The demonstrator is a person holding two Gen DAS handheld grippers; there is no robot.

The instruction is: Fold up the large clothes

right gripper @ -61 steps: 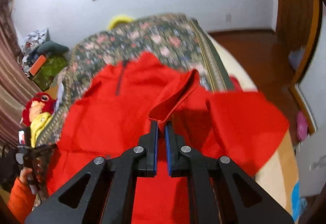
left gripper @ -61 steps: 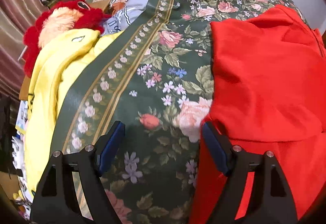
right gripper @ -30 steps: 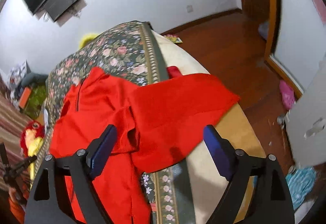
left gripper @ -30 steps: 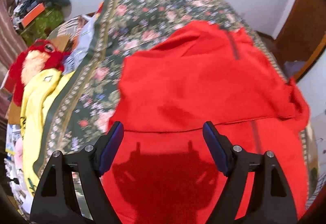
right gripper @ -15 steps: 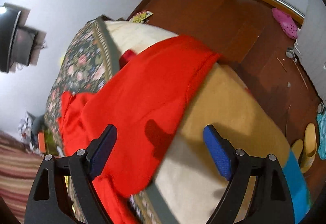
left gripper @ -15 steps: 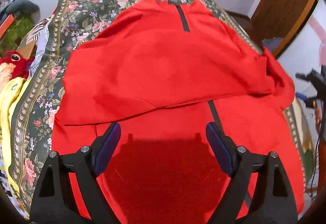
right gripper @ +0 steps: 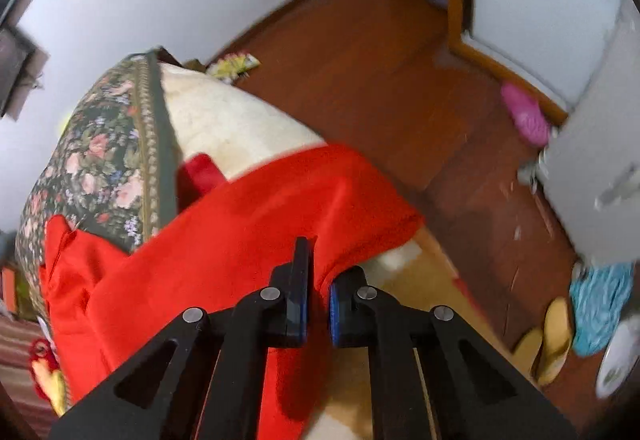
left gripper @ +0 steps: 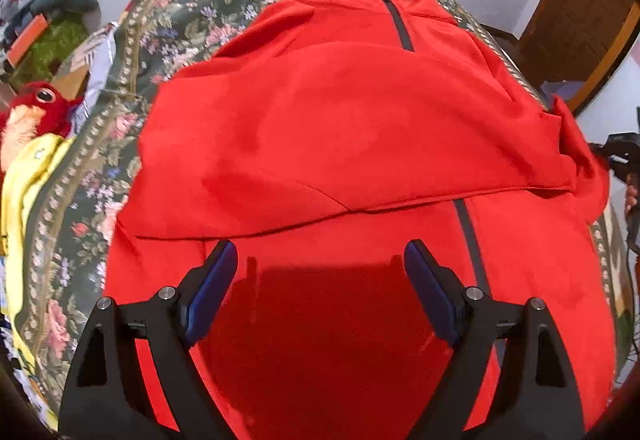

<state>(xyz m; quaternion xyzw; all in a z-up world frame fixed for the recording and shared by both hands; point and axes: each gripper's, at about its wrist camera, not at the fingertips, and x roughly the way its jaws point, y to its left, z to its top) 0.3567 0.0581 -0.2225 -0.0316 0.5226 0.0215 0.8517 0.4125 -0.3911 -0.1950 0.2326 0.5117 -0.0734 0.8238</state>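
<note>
The right hand-held gripper (right gripper: 316, 304) has just clamped onto the red garment's (left gripper: 352, 128) sleeve (right gripper: 320, 208) directly ahead over the bed (right gripper: 100, 160) edge, while the left hand-held gripper (left gripper: 320, 280) hangs released above the body, so the sleeve should probably travel inward flat.

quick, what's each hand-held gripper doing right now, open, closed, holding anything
Left hand-held gripper: open, holding nothing, above the red jacket.
Right hand-held gripper: has just closed, shut on the jacket's sleeve edge.
</note>
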